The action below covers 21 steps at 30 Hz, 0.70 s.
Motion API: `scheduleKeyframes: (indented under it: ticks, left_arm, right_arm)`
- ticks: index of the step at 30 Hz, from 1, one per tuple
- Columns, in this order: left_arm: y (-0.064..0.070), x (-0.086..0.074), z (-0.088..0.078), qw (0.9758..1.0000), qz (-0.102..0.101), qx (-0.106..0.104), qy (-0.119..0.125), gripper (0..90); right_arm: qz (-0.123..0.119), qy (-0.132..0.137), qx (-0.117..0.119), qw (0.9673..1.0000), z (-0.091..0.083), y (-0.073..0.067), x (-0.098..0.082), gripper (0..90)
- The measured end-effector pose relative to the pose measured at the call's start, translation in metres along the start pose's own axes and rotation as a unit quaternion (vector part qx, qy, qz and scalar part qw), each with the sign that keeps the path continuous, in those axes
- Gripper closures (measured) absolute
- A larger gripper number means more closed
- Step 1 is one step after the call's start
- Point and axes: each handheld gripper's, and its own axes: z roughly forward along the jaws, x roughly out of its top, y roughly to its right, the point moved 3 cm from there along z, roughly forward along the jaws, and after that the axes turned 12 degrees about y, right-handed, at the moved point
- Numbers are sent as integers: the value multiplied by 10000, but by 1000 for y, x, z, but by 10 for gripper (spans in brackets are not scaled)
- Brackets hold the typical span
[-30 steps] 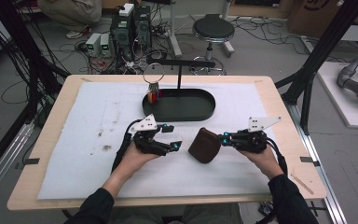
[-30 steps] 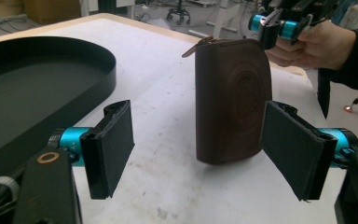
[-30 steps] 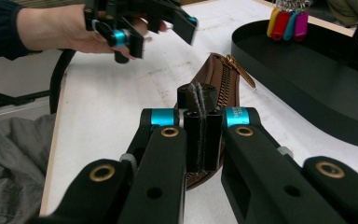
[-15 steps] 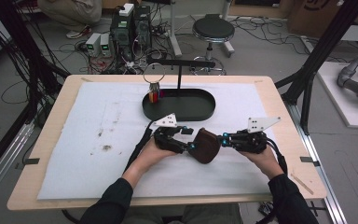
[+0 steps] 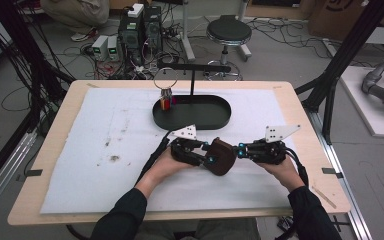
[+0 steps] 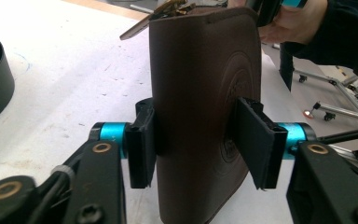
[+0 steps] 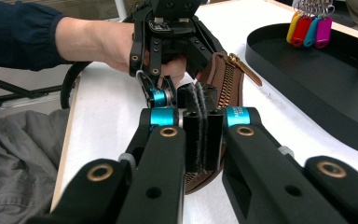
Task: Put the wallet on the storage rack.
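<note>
A brown leather zip pouch point(image 5: 221, 156) is held upright over the white mat between both grippers. My left gripper point(image 5: 207, 155) comes in from the left. Its jaws have just been closing with the pouch between them, and in the left gripper view both pads point(image 6: 142, 149) press the flat sides of the pouch point(image 6: 200, 84). From the right, my right gripper point(image 5: 239, 151) is shut on the pouch's other edge. In the right gripper view its jaws point(image 7: 200, 116) pinch the leather next to the brass zipper point(image 7: 242, 70).
A black oval tray point(image 5: 190, 120) lies just behind the hands, with a stand carrying coloured key tags point(image 5: 166, 102) at its left end. The white mat point(image 5: 105, 150) covers most of the wooden table. A stool and computer boxes stand on the floor beyond.
My left hand has moved right to the pouch, and its jaws have closed onto the pouch's sides. The right gripper and the pouch have stayed in place.
</note>
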Motion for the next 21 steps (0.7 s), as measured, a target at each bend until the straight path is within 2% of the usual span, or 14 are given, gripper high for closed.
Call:
scheduleKeyframes:
  ticks: [4,6,8,9,14,16,21]
  left_arm:
    - [1,0,0,10000,39,23,-19,529]
    - [1,1,-1,10000,28,51,-36,532]
    - [1,1,-1,9999,54,68,-61,540]
    - [2,1,-1,9999,90,76,-63,547]
    - [8,3,-1,9995,287,88,-97,553]
    - [10,3,-2,9994,311,111,-104,558]
    - [14,3,-3,9989,422,165,-101,568]
  right_arm:
    - [-4,3,9,10000,-1,1,0,865]
    - [27,-16,61,10000,-1,1,-1,805]
    - [64,6,68,10000,-1,0,-1,703]
    - [49,29,-7,10000,-1,1,0,646]
    - [65,56,-141,9999,-1,3,-1,552]
    - [155,35,-259,9995,1,4,-2,465]
    - [516,-93,-284,9982,4,8,-6,374]
